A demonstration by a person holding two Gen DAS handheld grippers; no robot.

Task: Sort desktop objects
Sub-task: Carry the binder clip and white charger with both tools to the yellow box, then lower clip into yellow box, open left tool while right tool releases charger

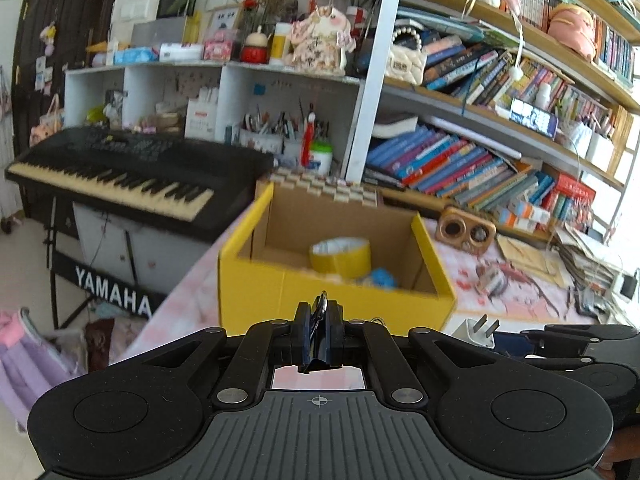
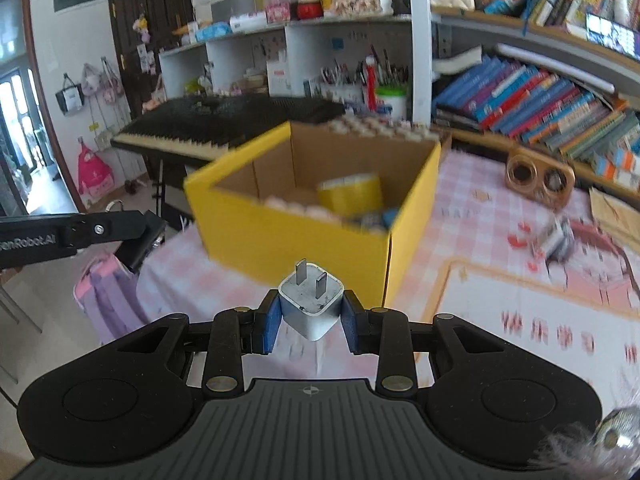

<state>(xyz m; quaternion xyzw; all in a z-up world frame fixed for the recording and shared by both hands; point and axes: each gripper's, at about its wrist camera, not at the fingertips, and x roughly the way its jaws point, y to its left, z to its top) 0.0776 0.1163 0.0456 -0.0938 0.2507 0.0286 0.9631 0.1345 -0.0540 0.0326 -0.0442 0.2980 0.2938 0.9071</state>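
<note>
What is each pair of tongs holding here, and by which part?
The right tongs grip a white plug adapter by its two side faces, prongs pointing forward. The left tongs are shut on something thin and dark; what it is cannot be told.

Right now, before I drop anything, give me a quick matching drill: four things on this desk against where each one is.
Things:
1. white plug adapter
2. yellow tape roll
3. wooden two-hole holder
4. keyboard

Places:
a. inside the yellow box
b. beyond the box, off the table's edge
c. between the right gripper pads
d. on the checked cloth by the books

Pairs: 1-c, 2-a, 3-d, 4-b
</note>
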